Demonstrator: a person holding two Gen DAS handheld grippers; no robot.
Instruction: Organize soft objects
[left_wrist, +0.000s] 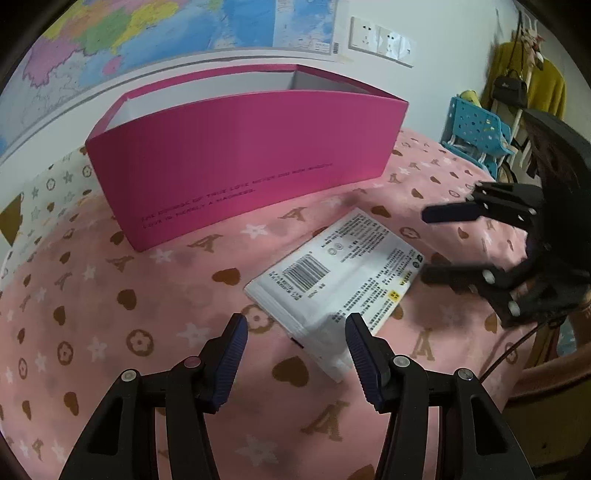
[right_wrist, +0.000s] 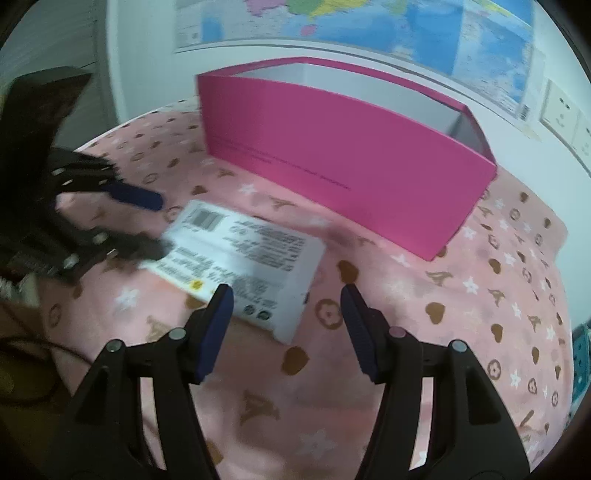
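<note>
- Just ahead of my left fingers (left_wrist: 295, 341), which stand apart and hold nothing, lies the white packet (left_wrist: 340, 280); its near corner sits between the two pads, not yet pinched.
- Ahead and a little left of my right fingers (right_wrist: 286, 308), also apart and empty, lies the same packet (right_wrist: 243, 258), its near edge by the left pad.
- The packet lies flat on the pink patterned blanket (left_wrist: 147, 314), with its long axis slanting away from my left fingers toward the right ones; I judge both about equally near.
- Beyond it stands the open pink box (left_wrist: 243, 155), well apart, with nothing between.
</note>
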